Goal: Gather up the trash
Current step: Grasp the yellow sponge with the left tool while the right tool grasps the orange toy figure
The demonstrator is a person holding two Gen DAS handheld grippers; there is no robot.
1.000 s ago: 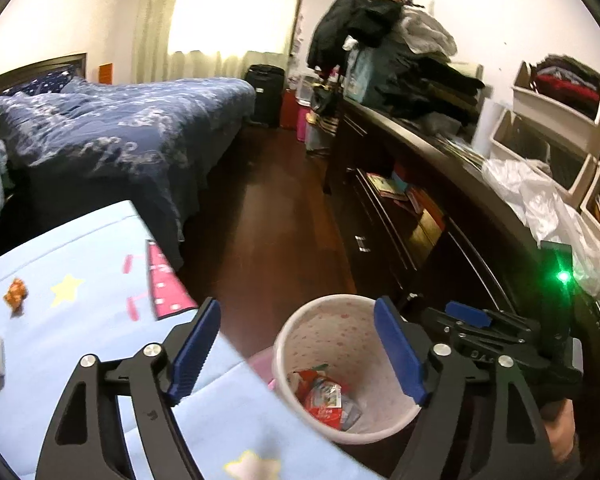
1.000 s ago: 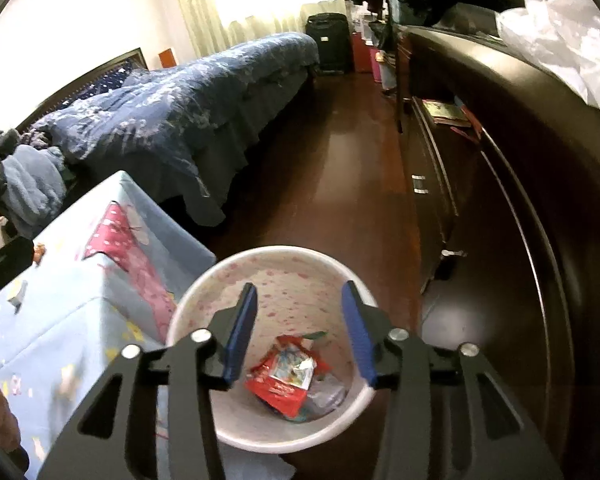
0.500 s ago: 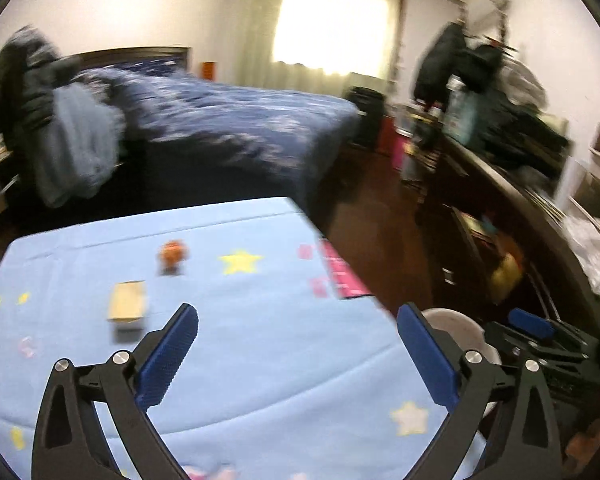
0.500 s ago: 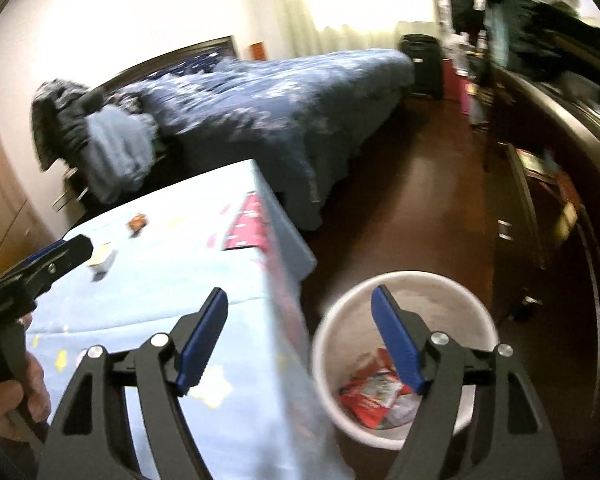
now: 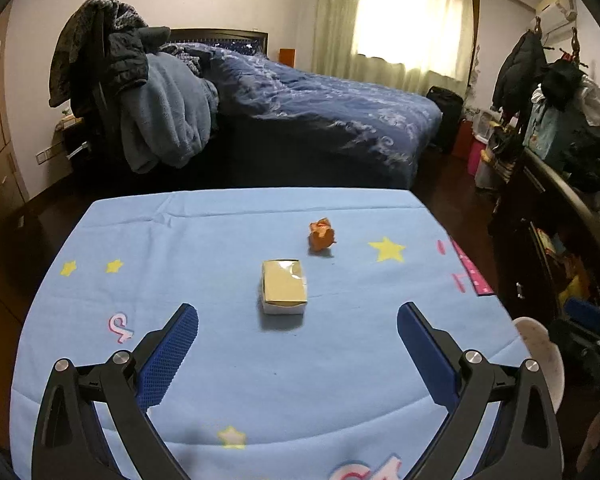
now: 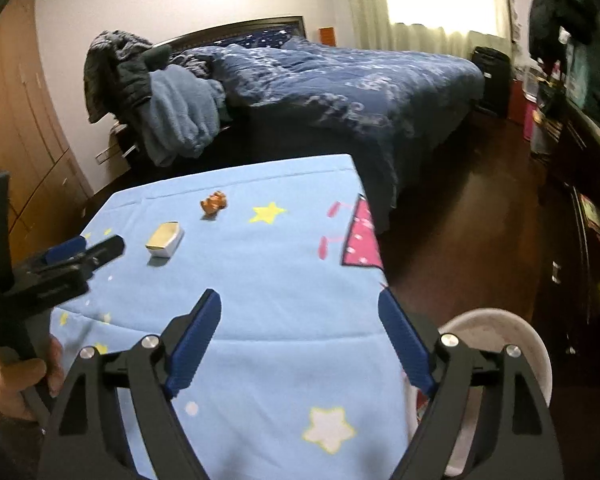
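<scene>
Left wrist view: both grippers empty above the table, trash waiting on its blue cloth.

My left gripper (image 5: 298, 338) gapes fully wide with nothing between its jaws; my right gripper (image 6: 300, 330) has just been opening and holds nothing either. On the table (image 5: 204, 240) a small box (image 5: 284, 286) lies near the middle, a crumpled orange wrapper (image 5: 322, 234) just beyond it toward the far edge. I see the white bin (image 6: 496, 328) off the right edge.
</scene>
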